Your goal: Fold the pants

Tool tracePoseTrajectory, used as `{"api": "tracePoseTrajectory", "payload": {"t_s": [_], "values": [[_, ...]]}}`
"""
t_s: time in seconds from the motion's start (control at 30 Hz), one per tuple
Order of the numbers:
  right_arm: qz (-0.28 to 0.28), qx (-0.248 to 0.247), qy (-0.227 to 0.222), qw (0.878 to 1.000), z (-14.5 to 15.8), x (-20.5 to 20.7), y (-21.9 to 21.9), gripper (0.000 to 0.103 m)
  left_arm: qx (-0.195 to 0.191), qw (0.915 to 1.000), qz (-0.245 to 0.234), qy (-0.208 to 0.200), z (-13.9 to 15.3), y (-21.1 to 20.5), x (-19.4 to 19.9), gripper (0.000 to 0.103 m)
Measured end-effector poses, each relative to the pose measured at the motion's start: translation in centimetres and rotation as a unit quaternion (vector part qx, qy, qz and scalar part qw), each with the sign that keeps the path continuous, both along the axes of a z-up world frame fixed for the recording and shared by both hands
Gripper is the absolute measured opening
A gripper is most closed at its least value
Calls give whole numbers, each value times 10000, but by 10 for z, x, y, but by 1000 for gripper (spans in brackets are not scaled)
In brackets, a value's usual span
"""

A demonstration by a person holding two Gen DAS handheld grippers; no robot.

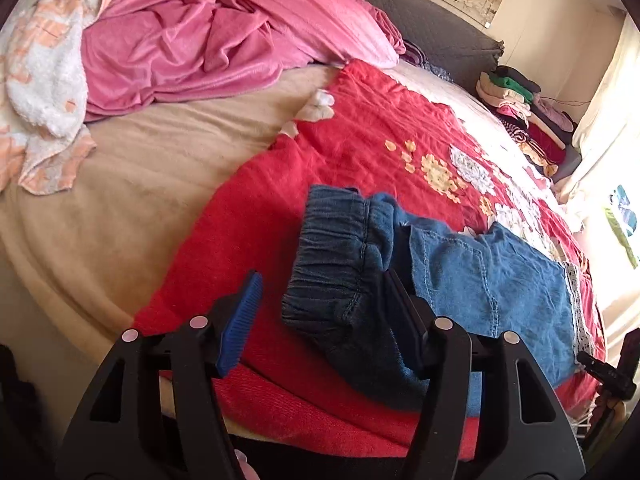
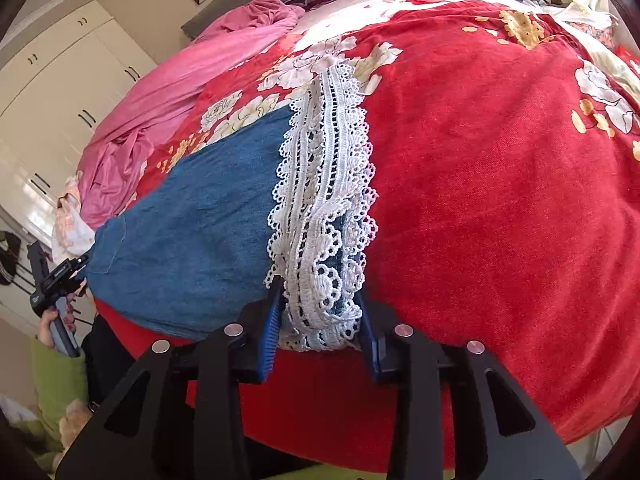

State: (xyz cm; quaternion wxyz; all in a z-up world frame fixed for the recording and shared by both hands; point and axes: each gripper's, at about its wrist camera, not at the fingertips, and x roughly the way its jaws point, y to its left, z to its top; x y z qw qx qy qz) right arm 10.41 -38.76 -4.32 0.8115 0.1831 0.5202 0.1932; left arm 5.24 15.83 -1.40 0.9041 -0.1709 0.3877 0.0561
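Note:
Blue denim pants (image 1: pixel 480 276) with a white lace hem lie on a red flowered blanket (image 1: pixel 360 132). In the left wrist view my left gripper (image 1: pixel 324 316) is open wide; the gathered elastic waistband (image 1: pixel 332 272) lies between its fingers, draped over the right finger. In the right wrist view my right gripper (image 2: pixel 320 332) has its blue pads on either side of the bunched lace hem (image 2: pixel 320 216), with the denim (image 2: pixel 192 232) stretching away to the left. The jaws stand partly apart around the lace; whether they pinch it is unclear.
A pink blanket (image 1: pixel 192 36) and a white-and-peach towel (image 1: pixel 44 80) lie at the bed's far side on a beige sheet (image 1: pixel 120 200). Stacked folded clothes (image 1: pixel 520 104) sit at the far right. White wardrobes (image 2: pixel 52 92) stand beyond the bed.

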Motion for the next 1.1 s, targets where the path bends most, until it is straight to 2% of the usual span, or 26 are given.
{"api": "tracePoseTrajectory", "payload": {"t_s": [0.13,0.23,0.4,0.53,0.67,0.77,0.93,1.03,1.1], "values": [[-73,-173,-85,9998,8,-5,-7,43,336,9994,118,-36,15,-1,-8,55],[-224,-406,-241,9986,19,-8,-15,48,404,9991,46,-107,27,-7,-9,58],[-316,-607,-686,9953,43,-11,-20,52,547,9971,-506,-174,42,-43,2,62],[-106,-593,-995,9932,59,-10,-5,53,662,9917,-1086,-201,49,-86,17,63],[251,-549,-1197,9910,65,-10,23,54,753,9823,-1710,-136,47,-136,38,63],[547,-553,-1217,9895,63,-6,46,54,663,9738,-2174,-95,40,-175,52,63],[832,-686,-1206,9868,58,1,70,54,803,9530,-2916,202,15,-246,79,63],[890,-852,-945,9879,43,4,70,54,694,9463,-3139,336,-1,-272,95,63],[896,-1130,-539,9881,22,7,65,54,779,9428,-3210,450,-14,-282,103,63]]}}
